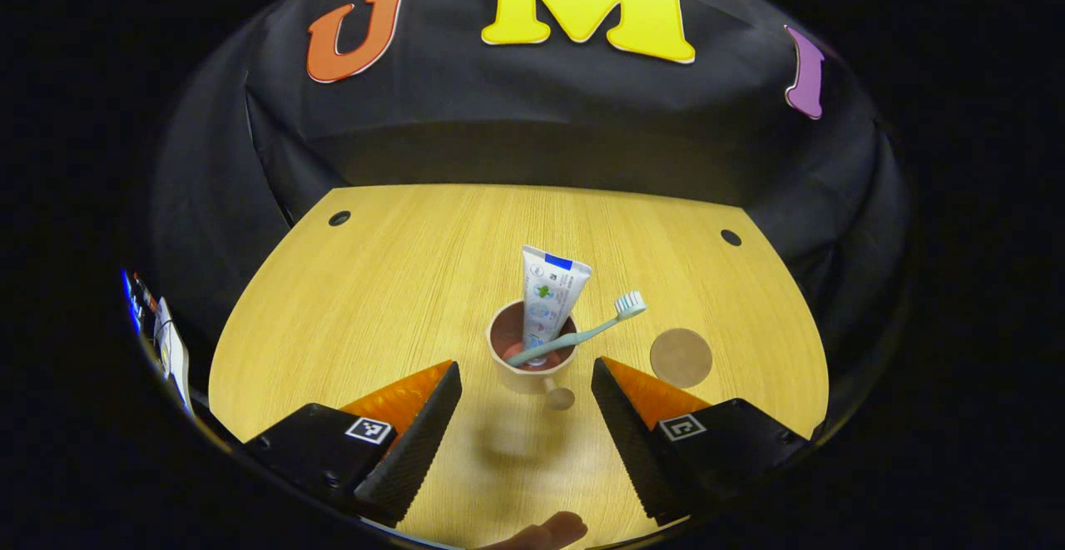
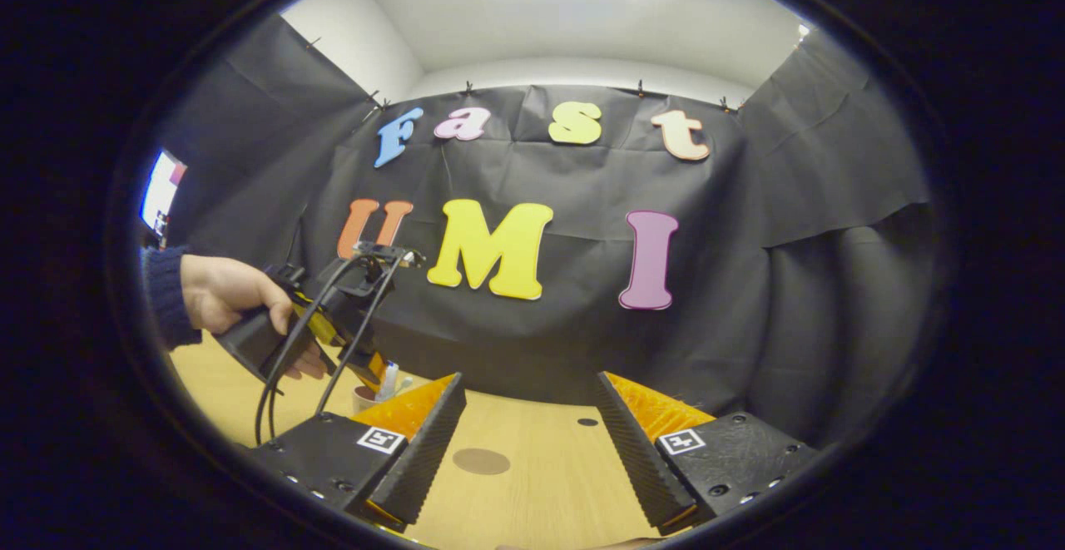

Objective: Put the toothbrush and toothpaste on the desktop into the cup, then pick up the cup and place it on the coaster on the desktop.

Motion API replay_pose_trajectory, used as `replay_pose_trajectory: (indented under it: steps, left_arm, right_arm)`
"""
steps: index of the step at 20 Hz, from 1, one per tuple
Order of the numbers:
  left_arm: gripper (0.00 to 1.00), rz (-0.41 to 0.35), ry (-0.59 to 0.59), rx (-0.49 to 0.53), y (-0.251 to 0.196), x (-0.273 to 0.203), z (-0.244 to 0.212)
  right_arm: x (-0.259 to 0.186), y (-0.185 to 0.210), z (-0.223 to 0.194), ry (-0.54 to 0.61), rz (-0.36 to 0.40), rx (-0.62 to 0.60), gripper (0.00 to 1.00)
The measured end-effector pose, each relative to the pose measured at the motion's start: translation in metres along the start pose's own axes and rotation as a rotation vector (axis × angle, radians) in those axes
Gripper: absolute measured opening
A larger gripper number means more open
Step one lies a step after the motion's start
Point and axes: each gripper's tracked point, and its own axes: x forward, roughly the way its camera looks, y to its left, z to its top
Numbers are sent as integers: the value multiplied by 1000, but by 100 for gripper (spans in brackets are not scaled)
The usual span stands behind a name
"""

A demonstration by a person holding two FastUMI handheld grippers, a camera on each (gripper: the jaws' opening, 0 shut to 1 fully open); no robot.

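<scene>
In the left gripper view a pinkish cup (image 1: 532, 367) stands upright on the wooden desktop (image 1: 374, 300), its small handle turned toward me. A white toothpaste tube (image 1: 551, 292) and a light green toothbrush (image 1: 582, 332) lean inside it, the brush head to the right. My left gripper (image 1: 526, 364) is open, its fingertips just short of the cup on either side. A round brown coaster (image 1: 681, 358) lies right of the cup. In the right gripper view my right gripper (image 2: 530, 377) is open and holds nothing, raised above the coaster (image 2: 481, 461). The cup (image 2: 364, 398) sits at the left behind one finger.
A hand in a dark sleeve (image 2: 225, 292) holds the left gripper (image 2: 333, 325) with its black cables at the left of the right gripper view. Small dark holes (image 1: 339, 218) (image 1: 730, 237) mark the desktop's far corners. Black cloth walls close the desk's back and sides.
</scene>
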Motion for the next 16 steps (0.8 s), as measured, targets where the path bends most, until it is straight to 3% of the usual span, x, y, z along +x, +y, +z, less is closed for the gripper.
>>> replay_pose_trajectory:
  steps: [4,10,16]
  left_arm:
    - [99,59,127,6,6,35,-18]
    - [95,59,269,16,2,71,-39]
    - [97,85,302,34,-1,73,-36]
  right_arm:
    - [0,-28,-2,-15,-27,80,94]
    - [8,-58,-4,-33,-86,114,95]
    - [16,-61,-19,19,-85,151,96]
